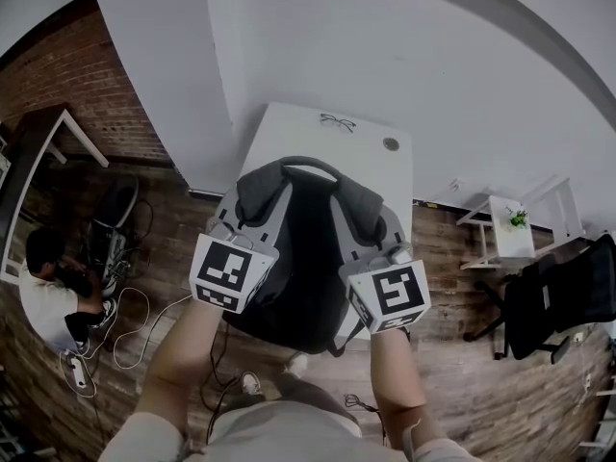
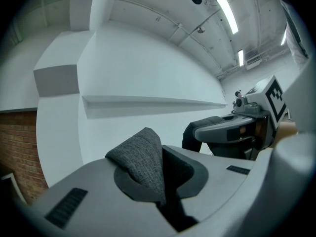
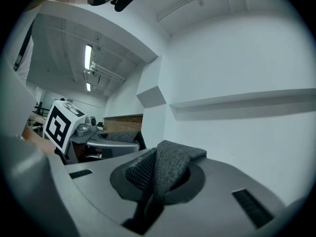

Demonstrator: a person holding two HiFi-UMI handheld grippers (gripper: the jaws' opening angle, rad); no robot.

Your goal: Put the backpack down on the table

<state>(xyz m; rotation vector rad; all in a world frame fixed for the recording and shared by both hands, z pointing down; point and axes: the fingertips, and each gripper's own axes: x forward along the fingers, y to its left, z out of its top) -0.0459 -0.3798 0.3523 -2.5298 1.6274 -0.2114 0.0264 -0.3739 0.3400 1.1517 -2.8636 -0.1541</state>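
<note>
Backpack [image 1: 306,258] is hung upright between the left gripper [image 1: 229,229] and right gripper [image 1: 390,260], each clamped on a shoulder strap [image 2: 140,157]; the table [image 1: 289,128] is seen below and ahead

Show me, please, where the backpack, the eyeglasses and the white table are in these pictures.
backpack [image 1: 306,258]: head view, on its black back panel.
eyeglasses [image 1: 337,121]: head view, on the middle of the frame.
white table [image 1: 287,138]: head view, on the bare top, left part.
</note>
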